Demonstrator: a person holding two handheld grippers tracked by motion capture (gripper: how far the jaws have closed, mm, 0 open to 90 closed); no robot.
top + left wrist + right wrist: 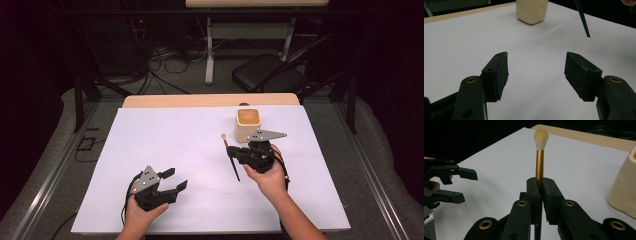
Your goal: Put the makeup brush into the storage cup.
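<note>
Your left gripper (172, 179) sits nearest you at the lower left of the white sheet (165, 135), low over the paper with its jaws spread wide and nothing between them; from its own view the two black pads (499, 75) stand well apart over bare paper. Farther in and to the right, your right gripper (234, 152) has its jaws pressed together on the brush (230, 155), clamping it at the gold ferrule (539, 165). In the right gripper view the pale bristle tuft (541, 137) rises above the jaws, and the dark handle (582, 18) runs down below them, its pointed end hanging just above the sheet. From above, the brush lies slanted, tuft toward the far side and handle tip toward you. Just beyond your right gripper stands the cream square cup (248, 124), upright on the sheet near its far edge, apart from the brush. Past the sheet the bare wooden table edge (200, 100) shows
</note>
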